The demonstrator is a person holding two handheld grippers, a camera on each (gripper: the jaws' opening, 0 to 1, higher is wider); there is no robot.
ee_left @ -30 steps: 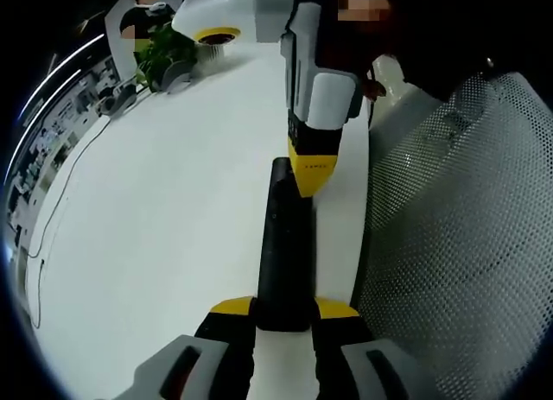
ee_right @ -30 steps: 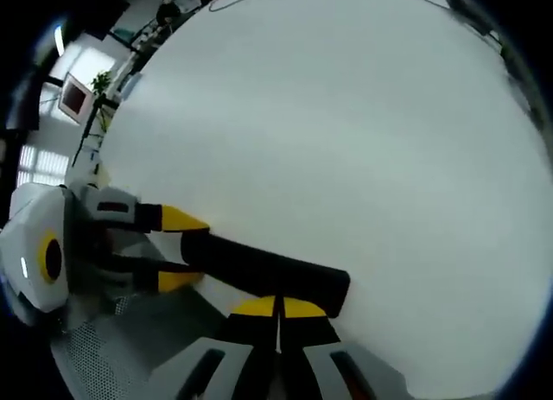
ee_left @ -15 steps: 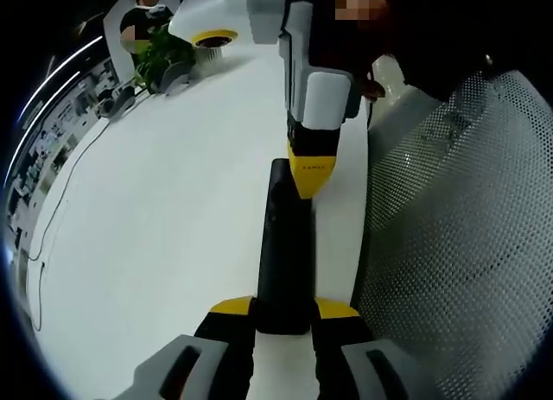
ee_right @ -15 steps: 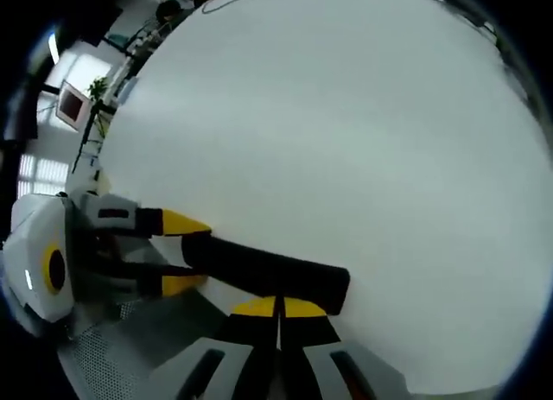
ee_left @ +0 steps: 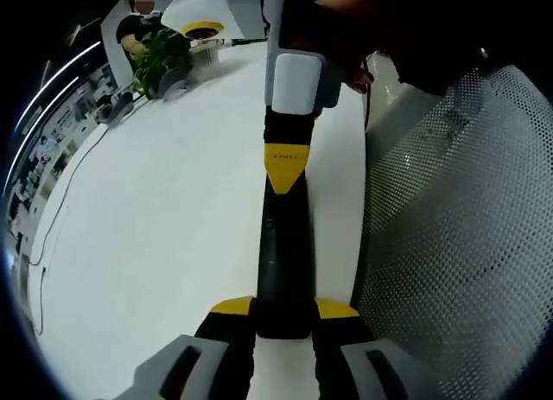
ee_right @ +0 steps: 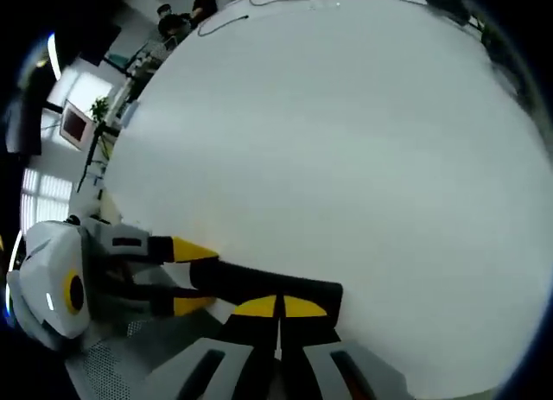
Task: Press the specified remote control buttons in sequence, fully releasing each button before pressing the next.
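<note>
A long black remote (ee_left: 281,253) lies lengthwise over the white table (ee_left: 155,210). My left gripper (ee_left: 283,318) is shut on its near end, a yellow pad on each side. My right gripper (ee_left: 283,168) comes down from the top of the left gripper view, and its joined yellow tips rest on the remote's far end, covering it. In the right gripper view the remote (ee_right: 251,282) runs left to right just above my right gripper (ee_right: 278,307), whose jaws are shut together with the tips overlapping the remote's edge. The left gripper (ee_right: 186,277) holds the remote's left end there.
A white mesh chair back (ee_left: 458,244) stands close along the table's right edge. A potted plant (ee_left: 160,54) and a thin cable (ee_left: 60,201) are at the far left of the table. People (ee_right: 186,7) sit beyond the table's far side.
My right gripper has shifted from beside the remote's far end onto its top, so its tips now cover that end. The left gripper keeps its hold.
</note>
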